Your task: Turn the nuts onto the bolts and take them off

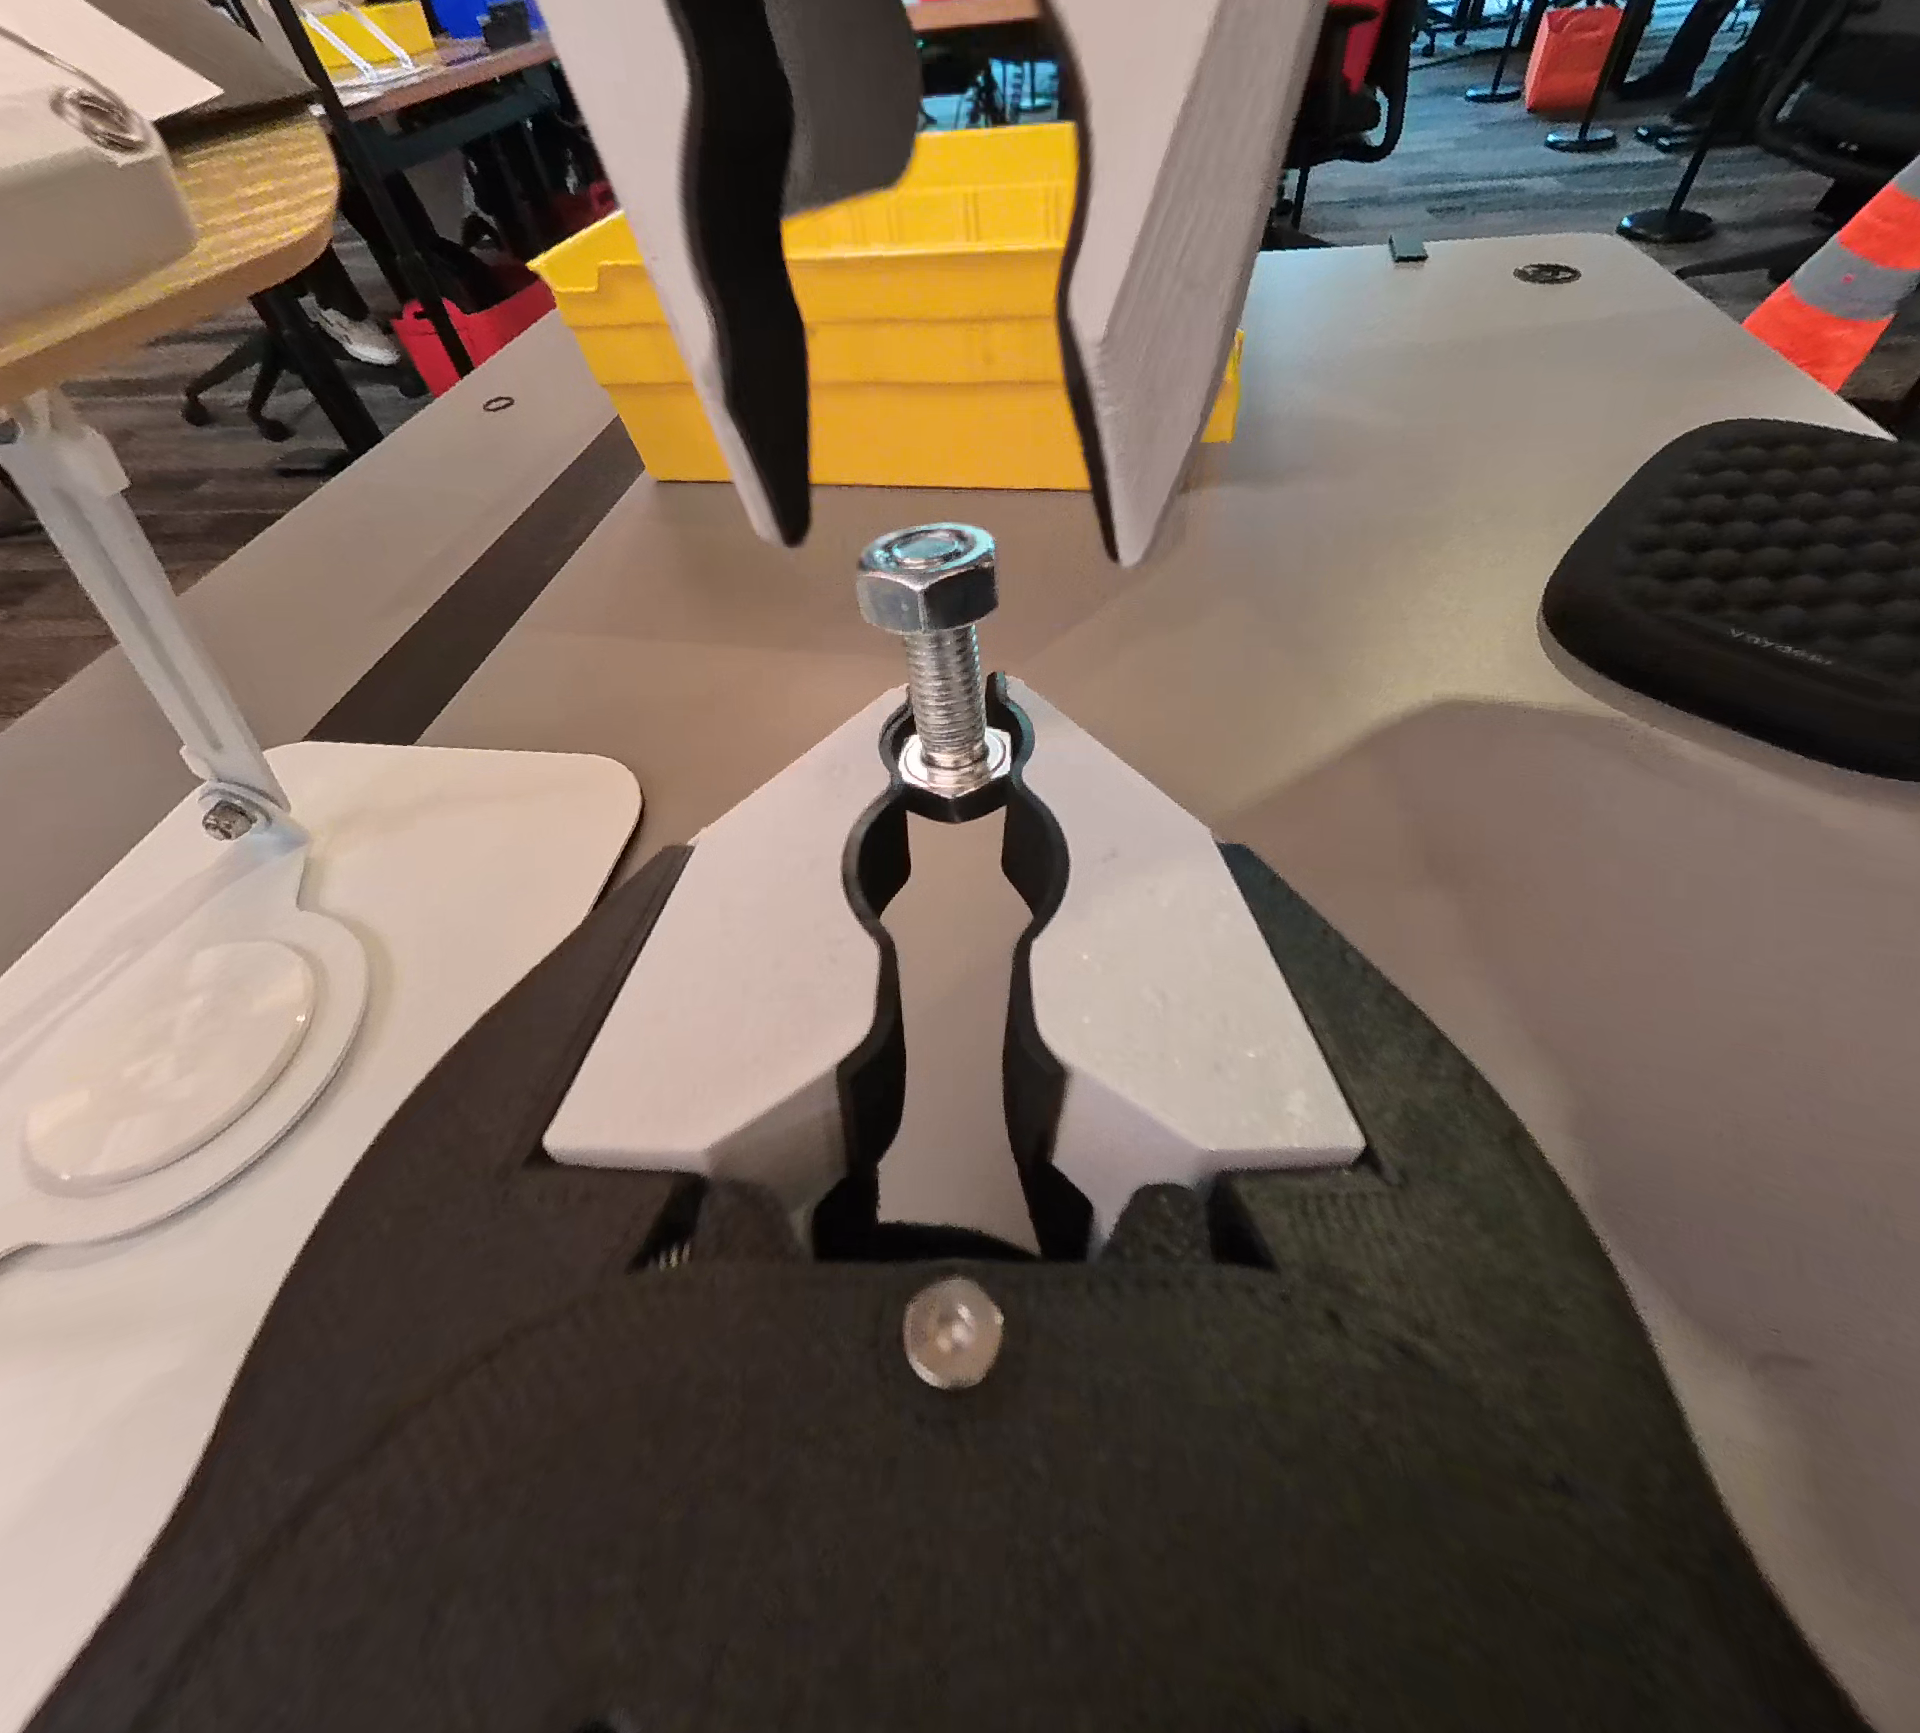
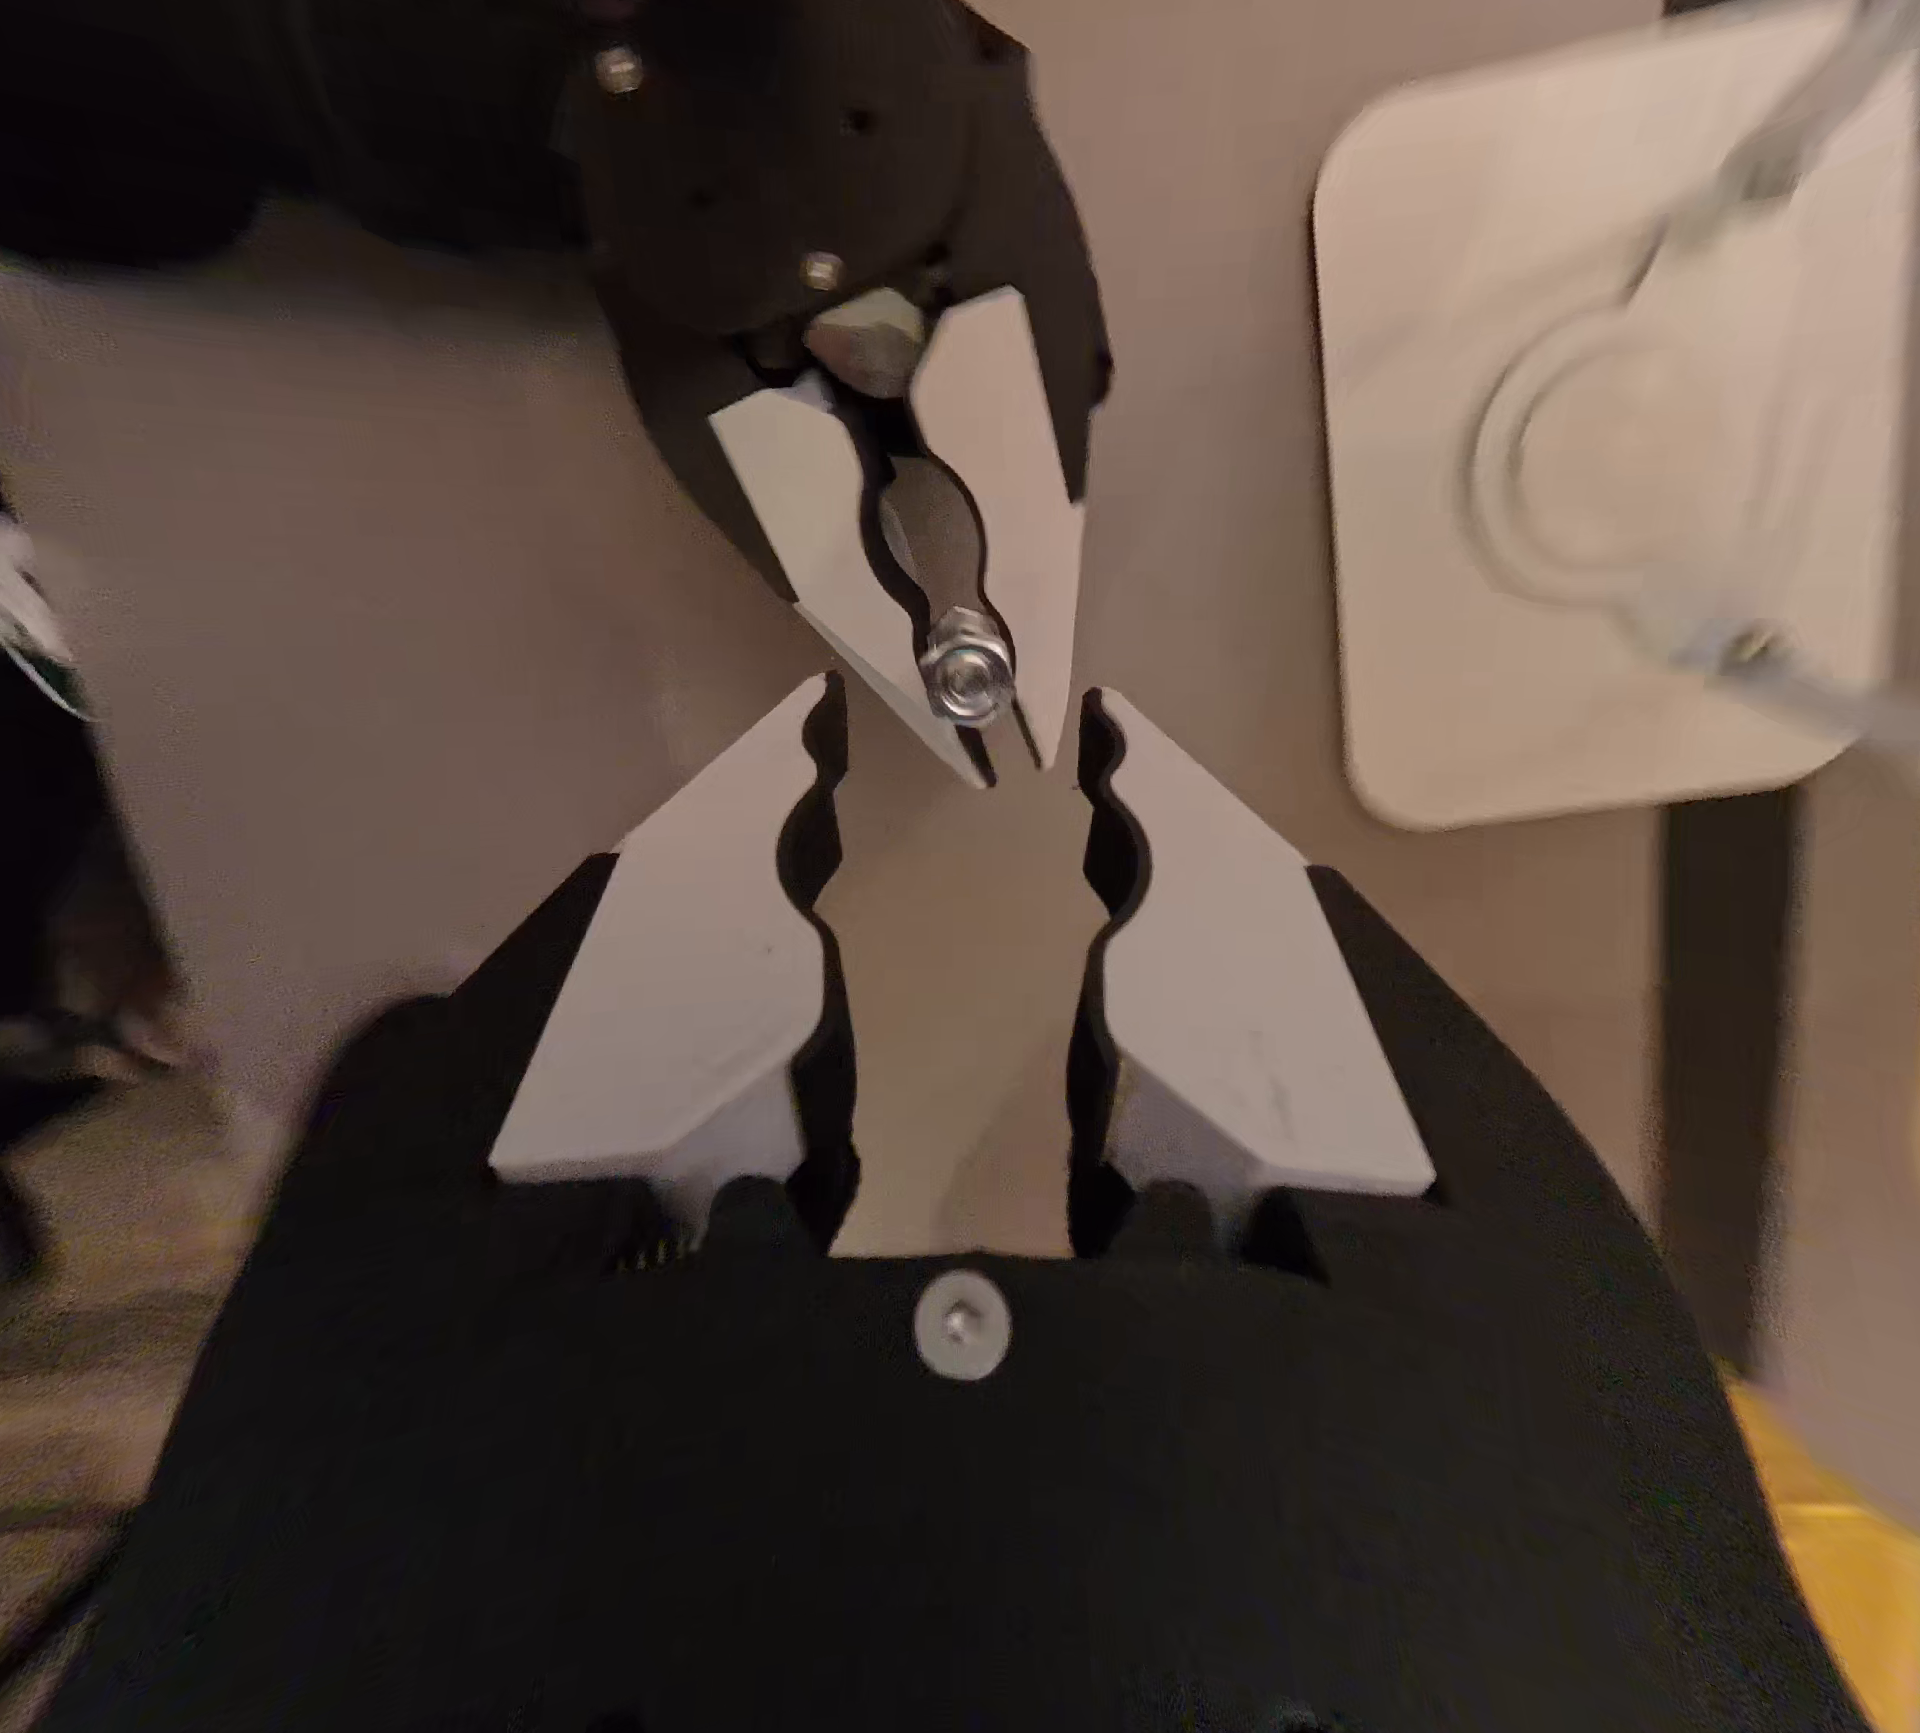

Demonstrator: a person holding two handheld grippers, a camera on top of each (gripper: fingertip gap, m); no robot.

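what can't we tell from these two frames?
- Left wrist view: the bolt head is hidden inside the shut left gripper.
- Same view: how far the nut is threaded; its bore hides that.
- Right wrist view: the white stand is motion-blurred and cut by the right edge.

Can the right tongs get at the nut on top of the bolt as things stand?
Probably yes. The right tongs stand open just above the nut, one finger to each side, with nothing between. The left tongs clamp the bolt low down, leaving the top free.
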